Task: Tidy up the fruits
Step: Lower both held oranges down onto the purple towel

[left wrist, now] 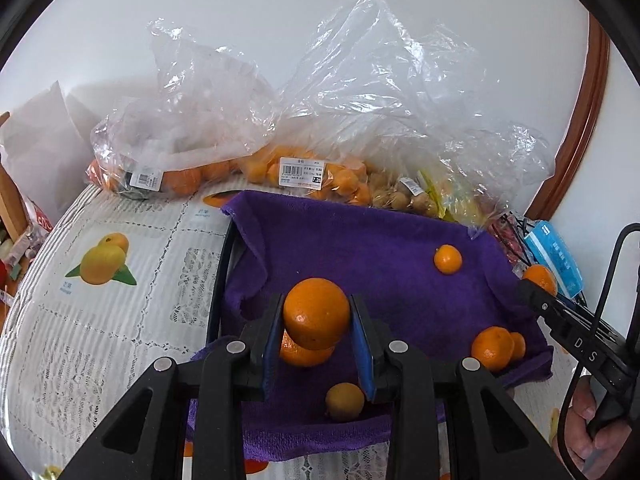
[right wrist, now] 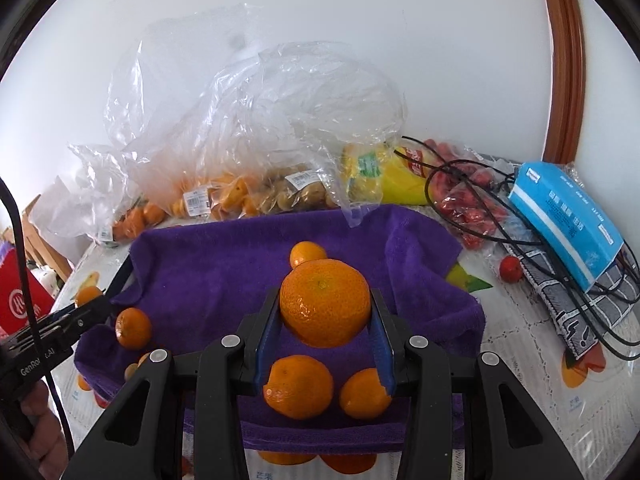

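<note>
- my left gripper (left wrist: 317,322) is clamped on a smooth round orange fruit (left wrist: 316,313), blue pads touching both sides, held up over the purple terry towel (left wrist: 360,248) that lines the tray
- right gripper (right wrist: 325,316) same deal: closed around a bigger dimpled mandarin (right wrist: 325,308), lifted above the towel's near end
- already lying on the towel: a small orange up at the far side (left wrist: 448,259), a pair near the right edge (left wrist: 493,349), a yellowish one (left wrist: 345,402) right under my left tongs, plus another directly beneath the held fruit (left wrist: 304,354)
- rest of the fruit is at the back in crinkly clear plastic bags (left wrist: 304,172) w/ price labels, against the wall
- imo the step = set both down on the towel w/o knocking the others
- tips: go low before letting go, round fruit rolls; aim for a bare purple patch, not on top of the ones below
- open the fingers slowly, then pull straight back so pads don't drag it
- keep both tongs apart, they're working the same tray from opposite sides
</note>
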The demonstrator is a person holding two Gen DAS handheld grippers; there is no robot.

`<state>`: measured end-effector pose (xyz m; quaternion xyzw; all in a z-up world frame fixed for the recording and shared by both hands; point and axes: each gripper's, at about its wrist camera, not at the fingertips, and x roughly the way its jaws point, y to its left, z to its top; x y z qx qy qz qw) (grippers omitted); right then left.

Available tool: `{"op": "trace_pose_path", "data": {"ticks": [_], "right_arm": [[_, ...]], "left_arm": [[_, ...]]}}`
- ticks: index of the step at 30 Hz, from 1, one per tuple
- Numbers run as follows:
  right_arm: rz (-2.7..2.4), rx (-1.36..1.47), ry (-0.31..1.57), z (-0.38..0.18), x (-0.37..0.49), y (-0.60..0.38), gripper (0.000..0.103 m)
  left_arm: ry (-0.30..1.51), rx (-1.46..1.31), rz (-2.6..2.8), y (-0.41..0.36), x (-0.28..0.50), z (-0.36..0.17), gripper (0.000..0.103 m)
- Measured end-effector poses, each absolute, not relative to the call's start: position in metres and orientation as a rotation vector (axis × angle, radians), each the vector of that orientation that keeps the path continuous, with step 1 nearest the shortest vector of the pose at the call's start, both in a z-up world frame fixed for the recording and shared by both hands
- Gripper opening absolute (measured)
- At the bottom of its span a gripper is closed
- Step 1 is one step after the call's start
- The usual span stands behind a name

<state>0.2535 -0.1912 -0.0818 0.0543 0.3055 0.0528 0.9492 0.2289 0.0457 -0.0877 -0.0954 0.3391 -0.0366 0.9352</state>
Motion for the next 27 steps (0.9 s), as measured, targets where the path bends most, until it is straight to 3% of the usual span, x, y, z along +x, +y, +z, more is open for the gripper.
{"op": "trace_pose_path", "data": {"ticks": [27], "right_arm": [[0.122,0.076,0.656,-0.096,0.256,-0.181,0.041]], "left_arm": [[0.719,-0.175,-0.097,0.037,0.231,-0.097,0.03]]}}
